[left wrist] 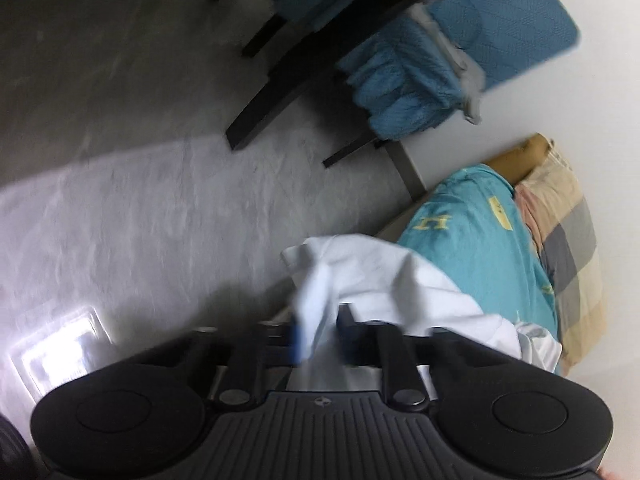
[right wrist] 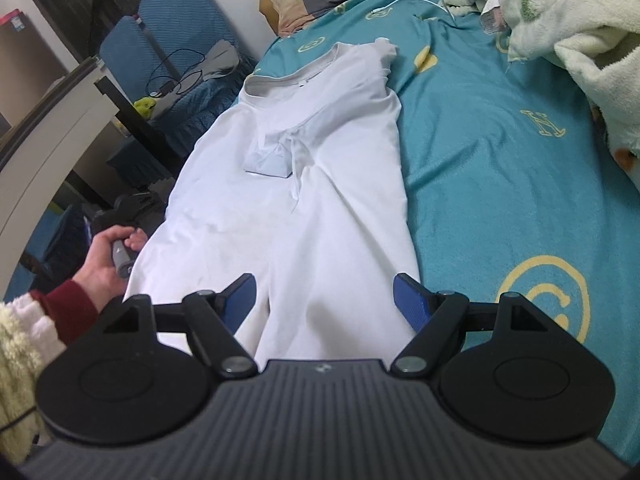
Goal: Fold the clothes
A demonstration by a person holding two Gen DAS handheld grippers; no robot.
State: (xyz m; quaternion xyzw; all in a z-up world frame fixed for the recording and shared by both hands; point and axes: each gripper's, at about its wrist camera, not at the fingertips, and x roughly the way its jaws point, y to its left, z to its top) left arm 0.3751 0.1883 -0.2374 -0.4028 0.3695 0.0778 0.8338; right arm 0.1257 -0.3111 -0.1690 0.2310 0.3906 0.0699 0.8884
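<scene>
Shirt (right wrist: 312,208) white, spread on bed (right wrist: 500,168) | sleeve pinched by left gripper (left wrist: 320,340)

Dim indoor light, motion blur across the left wrist view, glare on the floor (left wrist: 120,208), fisheye bending at edges.

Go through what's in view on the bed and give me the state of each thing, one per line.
White T-shirt: spread lengthwise on the bed, one sleeve folded inward, left edge pinched.
Left gripper: shut on the white T-shirt.
Right gripper: open over the shirt's near end.
Teal bedsheet: spread flat, lightly wrinkled.
Fleece blanket: bunched in a heap.
</scene>
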